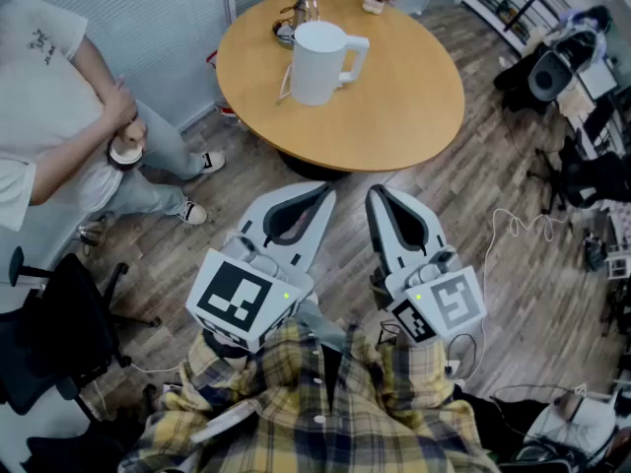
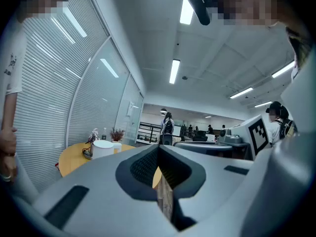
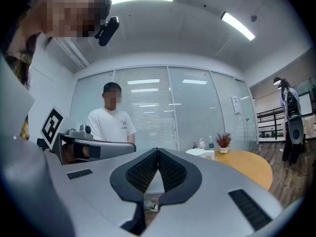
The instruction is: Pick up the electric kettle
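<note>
Both closed and empty: my left gripper (image 1: 318,193) and right gripper (image 1: 381,195), short of the table (image 1: 414,116). Kettle (image 1: 317,62) stands on the table's far half. Risk: arriving closed, I'd knock it over.

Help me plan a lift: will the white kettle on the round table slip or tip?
The electric kettle looks rigid and smooth-walled, so probably slippery; its side handle seems the safer hold. Tall and upright on the table, it may tip if pushed high. Contents hidden, so weight is uncertain.
</note>
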A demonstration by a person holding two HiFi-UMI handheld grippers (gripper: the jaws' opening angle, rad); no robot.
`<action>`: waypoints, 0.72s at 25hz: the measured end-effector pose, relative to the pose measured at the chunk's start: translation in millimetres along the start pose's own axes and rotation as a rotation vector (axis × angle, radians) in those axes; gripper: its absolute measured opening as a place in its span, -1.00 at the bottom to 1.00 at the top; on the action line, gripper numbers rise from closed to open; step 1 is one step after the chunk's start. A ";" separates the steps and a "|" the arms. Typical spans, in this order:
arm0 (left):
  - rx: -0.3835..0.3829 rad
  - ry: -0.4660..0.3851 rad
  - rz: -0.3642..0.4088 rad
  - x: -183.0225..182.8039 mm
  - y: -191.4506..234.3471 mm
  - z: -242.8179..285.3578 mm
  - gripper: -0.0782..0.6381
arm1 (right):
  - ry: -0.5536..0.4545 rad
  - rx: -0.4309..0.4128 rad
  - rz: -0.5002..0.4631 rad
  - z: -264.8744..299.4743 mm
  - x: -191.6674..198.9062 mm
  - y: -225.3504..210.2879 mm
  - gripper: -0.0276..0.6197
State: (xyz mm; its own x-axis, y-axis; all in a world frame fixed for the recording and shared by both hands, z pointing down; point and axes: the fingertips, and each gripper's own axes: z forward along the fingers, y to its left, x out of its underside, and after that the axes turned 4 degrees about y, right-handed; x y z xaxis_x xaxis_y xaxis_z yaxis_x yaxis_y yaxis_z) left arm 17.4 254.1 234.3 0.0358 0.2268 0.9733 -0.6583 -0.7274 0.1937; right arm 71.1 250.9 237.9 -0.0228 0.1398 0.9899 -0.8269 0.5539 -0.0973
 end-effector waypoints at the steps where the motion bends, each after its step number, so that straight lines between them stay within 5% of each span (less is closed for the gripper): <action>1: 0.000 -0.001 0.001 0.4 -1.2 -0.3 -0.77 | -0.001 0.001 0.000 -1.5 0.4 0.3 -0.82; 18: -0.027 -0.004 0.005 2.9 -17.1 3.4 -0.77 | -0.007 -0.007 0.012 -19.4 1.7 -9.8 -0.82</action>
State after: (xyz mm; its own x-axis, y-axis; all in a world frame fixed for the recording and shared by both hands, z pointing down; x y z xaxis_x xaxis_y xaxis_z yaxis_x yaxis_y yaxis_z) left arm 31.3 265.0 234.2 0.0358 0.2203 0.9748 -0.6785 -0.7108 0.1856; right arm 90.0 261.6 238.5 -0.0362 0.1409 0.9894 -0.8223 0.5584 -0.1096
